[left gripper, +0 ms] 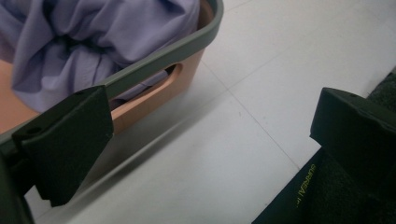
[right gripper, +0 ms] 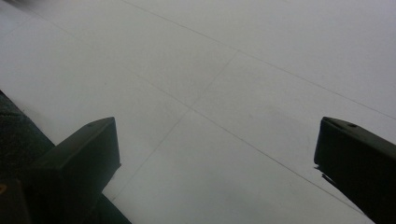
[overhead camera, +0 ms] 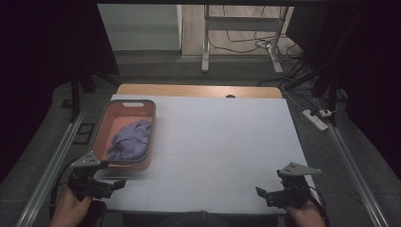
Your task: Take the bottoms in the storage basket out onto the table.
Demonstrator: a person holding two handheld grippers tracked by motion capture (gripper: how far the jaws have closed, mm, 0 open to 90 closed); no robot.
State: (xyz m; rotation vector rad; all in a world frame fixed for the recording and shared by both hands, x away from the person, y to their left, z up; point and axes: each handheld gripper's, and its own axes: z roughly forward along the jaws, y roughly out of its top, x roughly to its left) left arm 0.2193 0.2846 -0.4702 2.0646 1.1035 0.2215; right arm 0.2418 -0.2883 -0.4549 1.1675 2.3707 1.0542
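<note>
The basket [overhead camera: 144, 105] holds a crumpled purple cloth [overhead camera: 130, 140] — just beside it, the left gripper [overhead camera: 109, 185] gapes, jaws empty; the right gripper [overhead camera: 269, 194], well apart from it, also gapes.

Purple cloth [left gripper: 93, 42] and basket [left gripper: 154, 70] cut off by left gripper view's top and left edges.

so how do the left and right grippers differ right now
The left gripper sits just beside the near end of the orange basket holding purple cloth; the right gripper is over bare white table, far from the basket. The left points toward the table's middle, as does the right. Both stand open, holding nothing.
</note>
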